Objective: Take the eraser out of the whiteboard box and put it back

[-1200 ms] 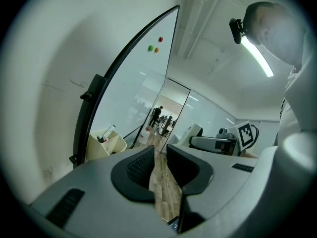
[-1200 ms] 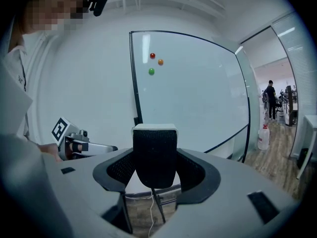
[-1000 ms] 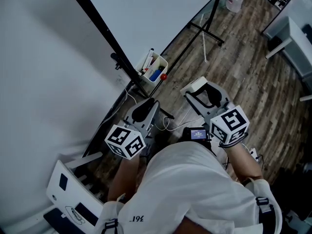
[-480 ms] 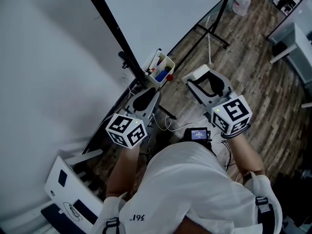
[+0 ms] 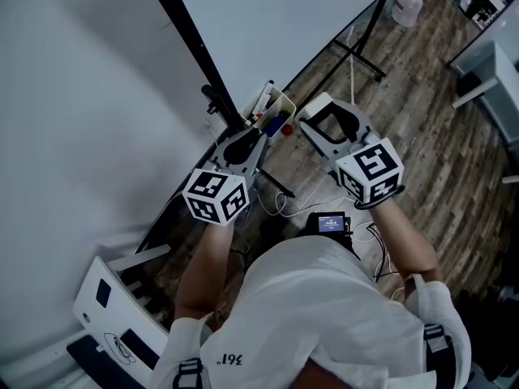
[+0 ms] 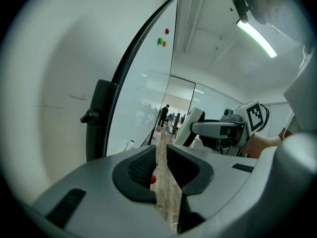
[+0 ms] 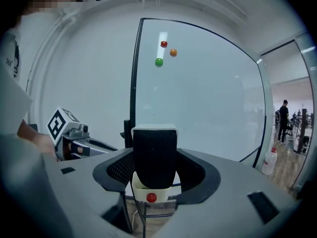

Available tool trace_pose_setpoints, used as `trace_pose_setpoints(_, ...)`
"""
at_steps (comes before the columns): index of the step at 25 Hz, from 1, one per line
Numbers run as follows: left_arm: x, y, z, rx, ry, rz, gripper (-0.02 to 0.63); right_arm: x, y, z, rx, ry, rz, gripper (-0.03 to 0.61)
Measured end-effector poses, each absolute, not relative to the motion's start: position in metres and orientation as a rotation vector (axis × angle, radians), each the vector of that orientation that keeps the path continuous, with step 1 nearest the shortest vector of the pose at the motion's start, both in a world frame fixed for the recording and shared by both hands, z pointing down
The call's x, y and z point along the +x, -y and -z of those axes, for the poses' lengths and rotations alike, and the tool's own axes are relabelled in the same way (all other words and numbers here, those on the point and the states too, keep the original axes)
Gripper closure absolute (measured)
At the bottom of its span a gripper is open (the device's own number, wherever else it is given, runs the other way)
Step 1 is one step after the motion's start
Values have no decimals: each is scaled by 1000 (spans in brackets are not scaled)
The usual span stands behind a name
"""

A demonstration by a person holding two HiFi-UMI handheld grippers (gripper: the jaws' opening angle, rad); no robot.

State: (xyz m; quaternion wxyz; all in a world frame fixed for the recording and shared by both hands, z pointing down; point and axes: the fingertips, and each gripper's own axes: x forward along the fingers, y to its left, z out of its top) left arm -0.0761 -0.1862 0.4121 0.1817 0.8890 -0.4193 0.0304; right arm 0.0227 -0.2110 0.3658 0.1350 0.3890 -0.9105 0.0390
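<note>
At 12 o'clock, over whiteboard box [image 5: 274, 108]: right gripper [image 7: 154, 168] clamps eraser [image 7: 154, 148]; left gripper [image 6: 161, 165] narrow, empty. Step: likely return. Next: lower, release.

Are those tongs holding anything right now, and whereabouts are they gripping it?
The right tongs pinch a black-felt, white-backed whiteboard eraser by its two opposite sides, with the felt facing the camera. The left tongs hold nothing.

We see black felt on the eraser [image 7: 154, 155], backed by smooth white plastic. We see a glossy whiteboard [image 7: 198, 93] and a wood-plank floor [image 5: 405, 136].
</note>
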Motion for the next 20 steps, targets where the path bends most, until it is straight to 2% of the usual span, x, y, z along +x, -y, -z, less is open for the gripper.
trace_pose_setpoints(20,-79,210,-446,2475,1212,-173,540,-20,253,-429,984,2532,-75,314)
